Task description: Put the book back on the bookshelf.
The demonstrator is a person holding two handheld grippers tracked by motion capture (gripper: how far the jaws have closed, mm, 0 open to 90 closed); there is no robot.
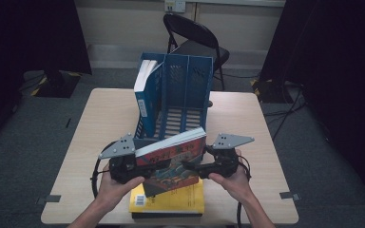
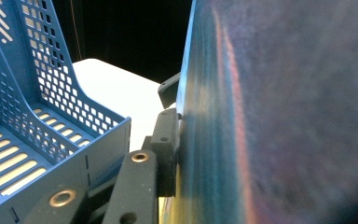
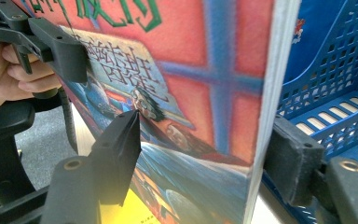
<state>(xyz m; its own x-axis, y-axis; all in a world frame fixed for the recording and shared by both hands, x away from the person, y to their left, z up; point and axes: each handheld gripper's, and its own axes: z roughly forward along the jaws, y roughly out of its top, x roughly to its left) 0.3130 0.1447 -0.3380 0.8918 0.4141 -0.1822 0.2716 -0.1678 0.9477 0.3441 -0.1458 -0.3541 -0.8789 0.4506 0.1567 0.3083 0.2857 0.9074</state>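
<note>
Two grippers meet on one colourful book [image 1: 173, 159] raised above the bench [image 1: 104, 118] before the blue file rack [image 1: 180, 92]: the left gripper [image 1: 140, 168] clamps it, while the right gripper [image 1: 195, 166] straddles its edge, jaws parted.

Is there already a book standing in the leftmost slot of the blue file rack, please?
Yes, a white-paged book stands upright in the blue file rack's leftmost slot.

From my feed, a black metal folding chair [image 1: 197, 40] stands at twelve o'clock beyond the pale wooden table [image 1: 100, 118], against a cream wall [image 1: 123, 23]. Grey carpeted floor [image 1: 24, 142] surrounds it; black curtains [image 1: 28, 33] hang at ten and two o'clock.
</note>
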